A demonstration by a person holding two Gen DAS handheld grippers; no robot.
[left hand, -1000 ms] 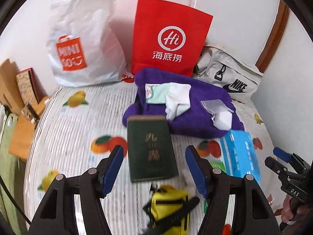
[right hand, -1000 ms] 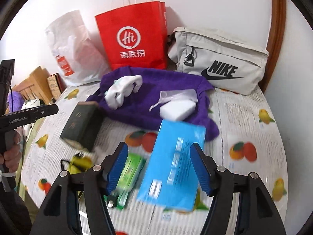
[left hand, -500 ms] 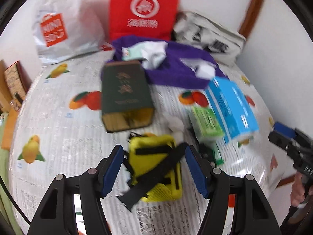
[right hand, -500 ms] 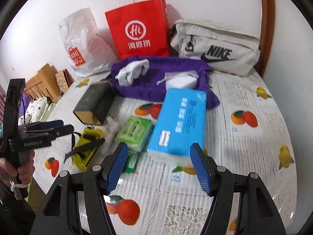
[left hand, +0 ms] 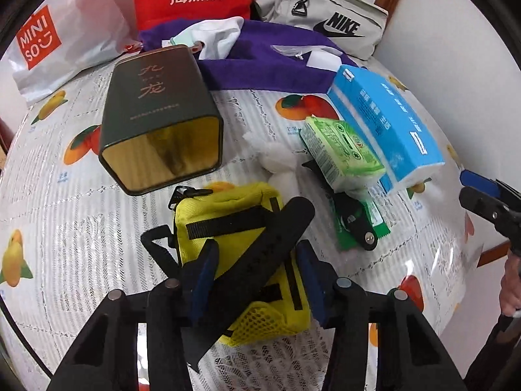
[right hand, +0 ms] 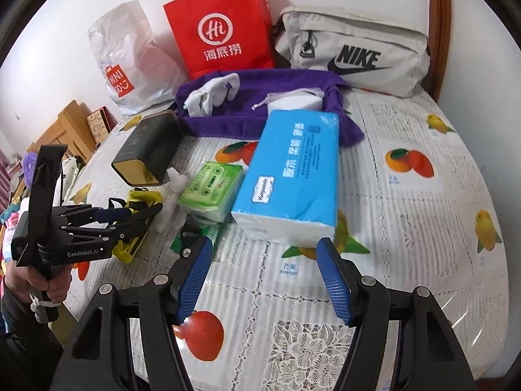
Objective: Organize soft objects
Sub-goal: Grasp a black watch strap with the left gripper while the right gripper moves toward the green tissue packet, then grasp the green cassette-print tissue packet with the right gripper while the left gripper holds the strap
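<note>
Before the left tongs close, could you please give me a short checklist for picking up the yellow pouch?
1. Yellow pouch sits between the fingers of the left tongs: ok, one finger on each side.
2. Fingers already touching the fabric: cannot tell.
3. Black strap out of the grip line: not ok, it lies slantwise across the pouch between the fingers.
4. Neighbours apart from the pouch: ok, the dark green tin and the green tissue pack do not touch it.
5. Right tongs out of the way: ok, open, empty, short of the blue tissue pack.
</note>
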